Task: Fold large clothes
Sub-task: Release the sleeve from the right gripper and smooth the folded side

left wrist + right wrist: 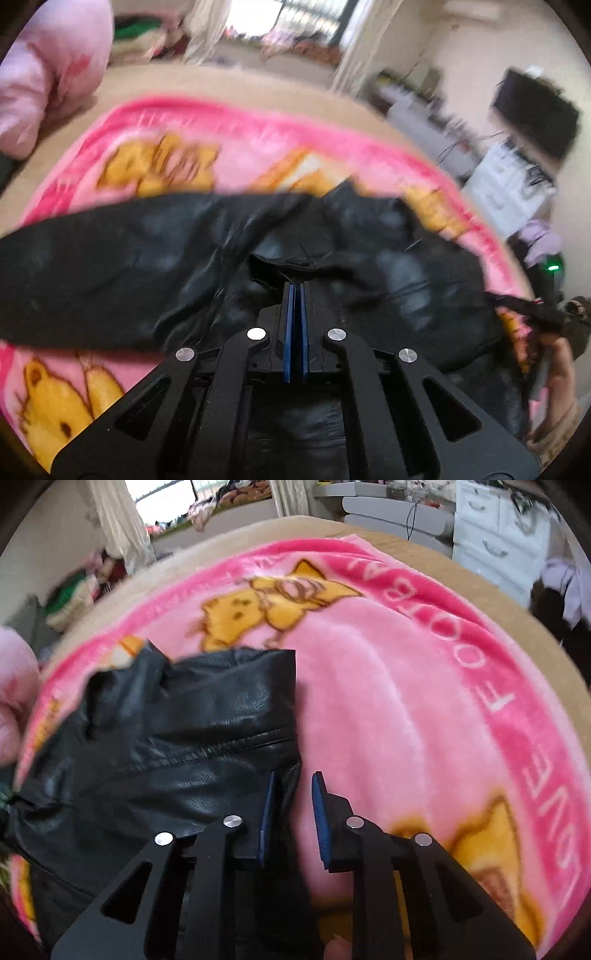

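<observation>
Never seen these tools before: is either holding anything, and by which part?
Right gripper: nothing yet; an edge of the black leather jacket sits between open jaws. Left gripper: shut, grip unclear.

We're pretty clearly in somebody's bedroom at home. A fluffy pink fleece blanket with yellow cartoon bears [388, 686] fills the middle of both views, spread over a beige mattress [491, 590]. In the upper left of the left wrist view there's a puffy pale pink quilt [55, 74]. In the upper right of the right wrist view we've got a white chest of drawers with curved handles [495, 535], and in the right part of the left wrist view a flat black TV screen [535, 114]. Cream curtains [118, 520] hang by a bright window [284, 18] along the top, with loose clothes piled near it.
</observation>
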`<control>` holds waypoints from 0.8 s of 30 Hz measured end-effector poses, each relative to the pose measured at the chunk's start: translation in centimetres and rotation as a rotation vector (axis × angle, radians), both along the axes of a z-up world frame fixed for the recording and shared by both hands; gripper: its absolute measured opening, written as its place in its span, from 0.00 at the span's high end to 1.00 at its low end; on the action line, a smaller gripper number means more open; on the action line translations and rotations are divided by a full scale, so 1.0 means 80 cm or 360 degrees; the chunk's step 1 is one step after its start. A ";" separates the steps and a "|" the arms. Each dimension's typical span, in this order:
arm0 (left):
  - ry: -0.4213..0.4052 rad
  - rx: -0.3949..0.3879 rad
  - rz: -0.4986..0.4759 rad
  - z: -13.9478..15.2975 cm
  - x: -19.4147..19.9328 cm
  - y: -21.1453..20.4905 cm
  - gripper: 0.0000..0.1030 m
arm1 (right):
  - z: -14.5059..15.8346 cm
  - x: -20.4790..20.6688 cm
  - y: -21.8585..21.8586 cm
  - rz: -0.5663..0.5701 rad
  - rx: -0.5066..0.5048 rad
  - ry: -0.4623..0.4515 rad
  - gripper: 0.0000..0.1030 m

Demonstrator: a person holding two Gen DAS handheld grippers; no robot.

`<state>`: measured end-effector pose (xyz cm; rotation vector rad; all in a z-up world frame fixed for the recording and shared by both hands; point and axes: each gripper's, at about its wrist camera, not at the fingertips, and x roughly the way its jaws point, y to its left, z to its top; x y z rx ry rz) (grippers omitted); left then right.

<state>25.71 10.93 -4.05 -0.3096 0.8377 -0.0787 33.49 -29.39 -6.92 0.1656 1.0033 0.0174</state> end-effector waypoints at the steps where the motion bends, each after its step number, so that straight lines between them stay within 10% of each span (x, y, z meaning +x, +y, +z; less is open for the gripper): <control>1: 0.0058 -0.0025 0.0034 -0.013 0.003 0.006 0.99 | -0.004 0.000 -0.001 0.0005 0.0005 0.0004 0.79; 5: 0.0144 -0.0040 0.0068 -0.022 0.007 0.015 0.94 | 0.002 -0.002 -0.010 -0.0006 0.0042 0.0008 0.69; 9: -0.0022 -0.0012 0.0078 0.022 -0.007 0.020 0.66 | 0.047 -0.024 -0.003 0.0056 0.0040 -0.0173 0.62; 14: -0.0177 0.0097 0.0023 0.049 -0.019 -0.006 0.56 | 0.070 -0.042 0.033 0.0262 0.0131 -0.0257 0.58; 24: 0.0183 0.0247 -0.0241 -0.035 0.000 -0.079 0.28 | 0.044 -0.077 0.120 0.0588 -0.0025 -0.0220 0.39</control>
